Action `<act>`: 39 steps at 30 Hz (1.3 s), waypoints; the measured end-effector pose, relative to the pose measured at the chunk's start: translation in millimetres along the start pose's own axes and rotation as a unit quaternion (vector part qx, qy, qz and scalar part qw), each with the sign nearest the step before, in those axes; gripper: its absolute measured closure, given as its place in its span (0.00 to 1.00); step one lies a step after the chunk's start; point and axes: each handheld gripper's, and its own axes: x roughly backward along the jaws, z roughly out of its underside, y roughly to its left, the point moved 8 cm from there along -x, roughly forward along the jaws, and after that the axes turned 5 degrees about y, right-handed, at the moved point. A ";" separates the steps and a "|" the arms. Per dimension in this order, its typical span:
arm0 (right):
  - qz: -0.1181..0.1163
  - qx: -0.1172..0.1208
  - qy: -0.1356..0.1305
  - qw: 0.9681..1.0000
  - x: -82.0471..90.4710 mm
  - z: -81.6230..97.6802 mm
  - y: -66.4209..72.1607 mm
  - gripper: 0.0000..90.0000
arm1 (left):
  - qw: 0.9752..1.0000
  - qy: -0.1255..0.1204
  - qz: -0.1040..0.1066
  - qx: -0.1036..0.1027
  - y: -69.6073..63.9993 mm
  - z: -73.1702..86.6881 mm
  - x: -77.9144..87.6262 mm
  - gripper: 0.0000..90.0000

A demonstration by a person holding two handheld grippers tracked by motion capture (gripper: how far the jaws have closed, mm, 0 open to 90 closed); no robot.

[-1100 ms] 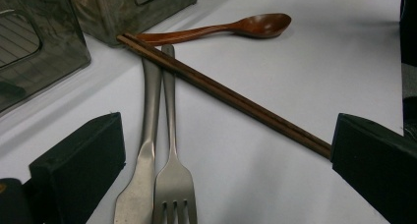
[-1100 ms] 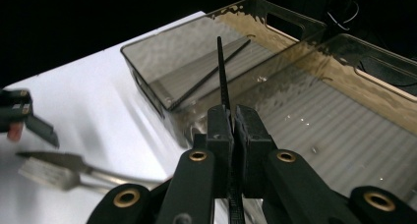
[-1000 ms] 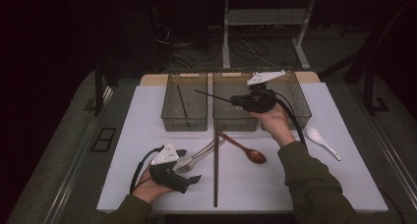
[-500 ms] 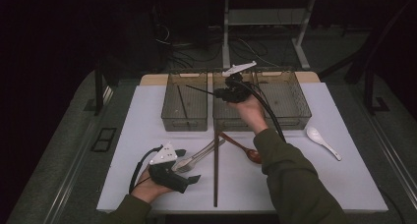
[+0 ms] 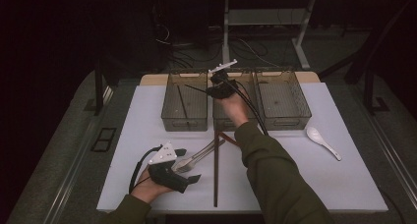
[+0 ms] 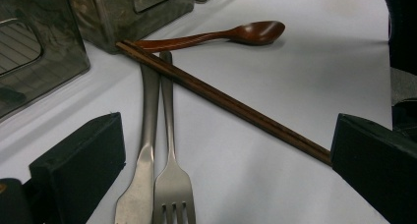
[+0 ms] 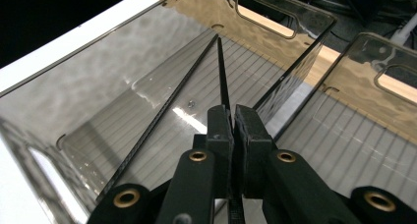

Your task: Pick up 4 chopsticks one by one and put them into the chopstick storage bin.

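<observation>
Leftward since the earlier frame, right gripper (image 5: 209, 90) pinches a black chopstick (image 7: 222, 76) over the left bin (image 5: 184, 117); left gripper (image 5: 187, 166) rests, jaws spread.

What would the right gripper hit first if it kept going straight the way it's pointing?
Probably the left bin: the right gripper, shut on a black chopstick, aims into it, where another chopstick already lies.
</observation>
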 end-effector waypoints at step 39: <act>-0.035 0.011 0.015 0.999 -20.1 -9.5 24.7 0.59 | 1.000 0.002 0.004 -0.001 -1.8 -1.1 -0.5 0.00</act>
